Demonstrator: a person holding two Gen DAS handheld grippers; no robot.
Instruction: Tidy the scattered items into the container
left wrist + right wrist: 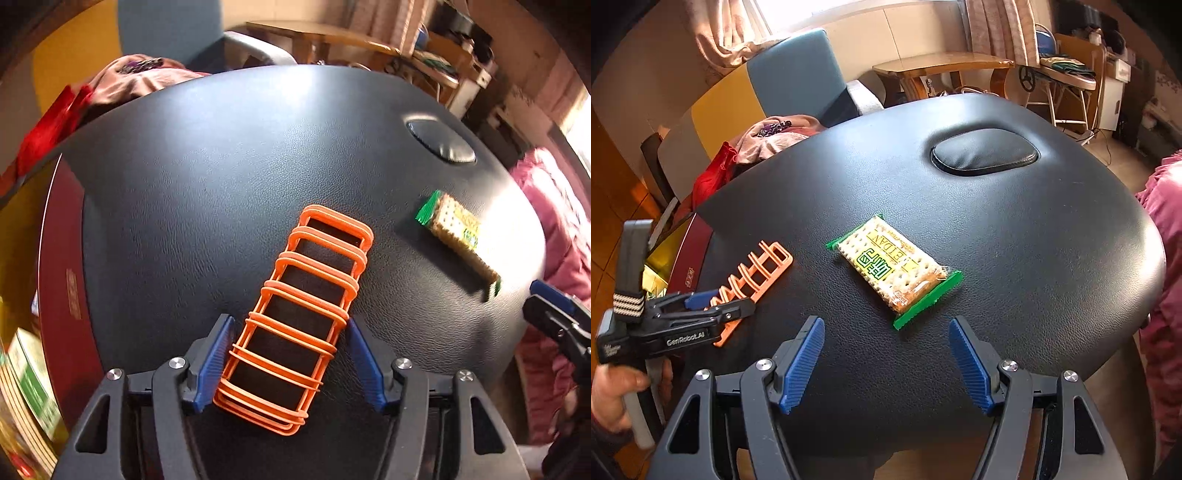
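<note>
Orange rack [295, 314] lies flat in the lower middle of the left wrist view on the black padded bench [221, 166], its near end between the spread fingers [216, 363] of the left gripper [291, 365], which stand apart and grasp nothing. A cracker packet [895, 267] sits mid-frame in the right wrist view, just ahead of the right gripper [886, 362], whose fingers [971, 363] are also released. Bare black surface stretches toward the far rounded edge. A red box [59, 295] borders the bench at left.

Black padded table [1015, 236]: orange rack [295, 317], crackers [894, 269].
</note>
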